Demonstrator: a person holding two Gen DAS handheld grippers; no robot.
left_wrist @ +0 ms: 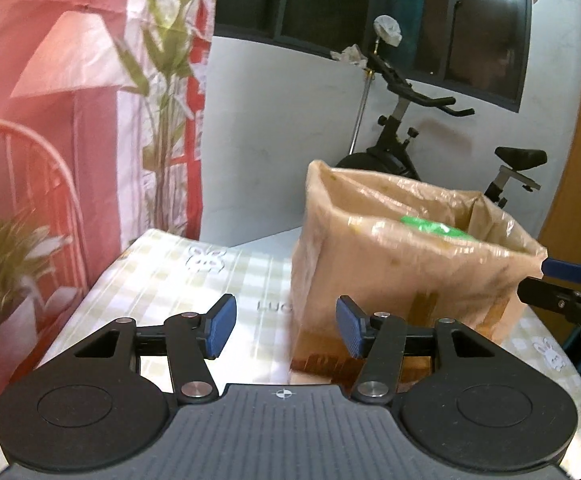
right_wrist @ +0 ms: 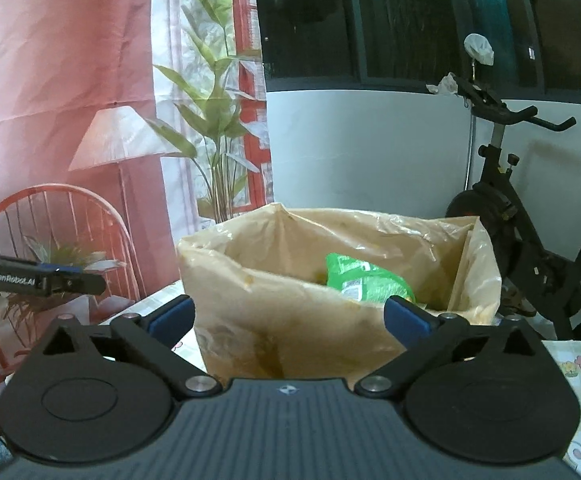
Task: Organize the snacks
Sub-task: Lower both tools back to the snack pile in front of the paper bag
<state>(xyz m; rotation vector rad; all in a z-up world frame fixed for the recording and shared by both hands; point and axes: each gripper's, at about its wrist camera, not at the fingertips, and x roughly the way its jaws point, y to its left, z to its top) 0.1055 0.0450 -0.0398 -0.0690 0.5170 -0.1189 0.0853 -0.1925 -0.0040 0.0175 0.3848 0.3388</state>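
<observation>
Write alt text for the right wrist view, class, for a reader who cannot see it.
A plastic-lined cardboard box stands open on the table, a green snack packet inside it. The right gripper is open before the box, holding nothing. An exercise bike stands behind.

Each handheld gripper, the left gripper (left_wrist: 286, 326) and the right gripper (right_wrist: 288, 314), has a dark grey ribbed base plate with a small white crosshair mark. Two black round housings flank it. Black linkage arms pivot on silver screws. Fingertips (left_wrist: 221, 326) carry blue textured pads. White "GenRobot.AI" lettering marks one finger's side.
</observation>
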